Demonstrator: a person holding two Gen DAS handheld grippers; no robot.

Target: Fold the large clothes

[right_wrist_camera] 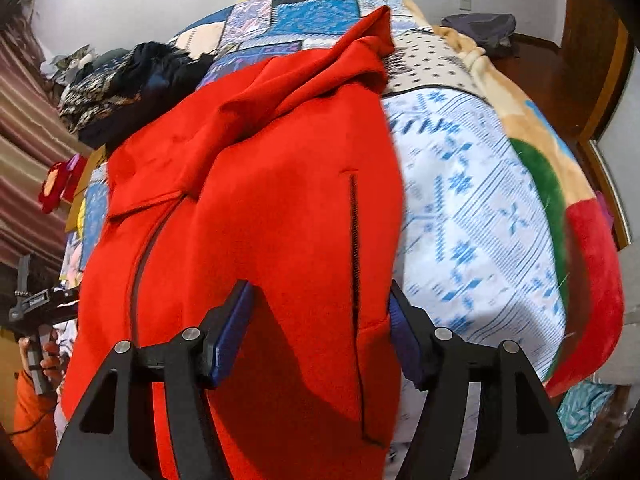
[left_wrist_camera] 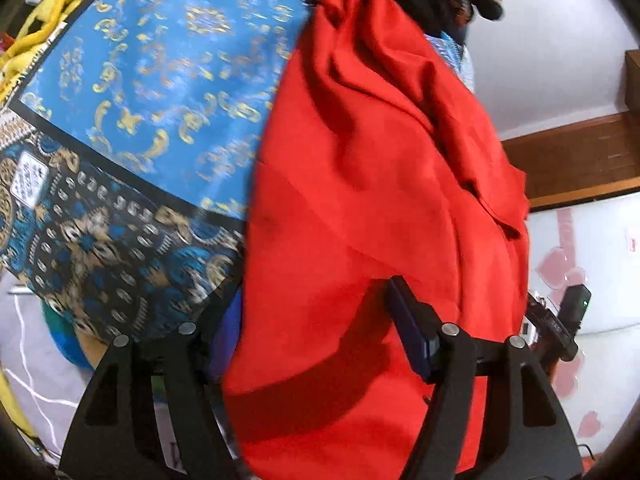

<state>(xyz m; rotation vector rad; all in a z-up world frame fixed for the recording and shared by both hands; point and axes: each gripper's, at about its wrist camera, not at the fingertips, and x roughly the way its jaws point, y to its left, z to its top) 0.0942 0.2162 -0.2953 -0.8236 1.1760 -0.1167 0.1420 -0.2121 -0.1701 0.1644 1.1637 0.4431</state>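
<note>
A large red garment (left_wrist_camera: 360, 184) with a zip and a pocket slit lies spread on a bed; it also shows in the right wrist view (right_wrist_camera: 272, 208). My left gripper (left_wrist_camera: 316, 320) is open, its jaws standing wide on either side of the garment's near edge, with the left finger partly hidden behind the red cloth. My right gripper (right_wrist_camera: 320, 320) is open too, its blue pads (right_wrist_camera: 232, 332) apart over the garment's hem next to the pocket slit. Neither holds the cloth.
A blue and gold patterned bedcover (left_wrist_camera: 160, 80) lies under the garment. A white and blue quilt (right_wrist_camera: 480, 220) and a fleece blanket (right_wrist_camera: 580, 248) cover the bed's right side. Dark clothes (right_wrist_camera: 120, 88) are piled at the far left. The other gripper (right_wrist_camera: 36, 308) shows at left.
</note>
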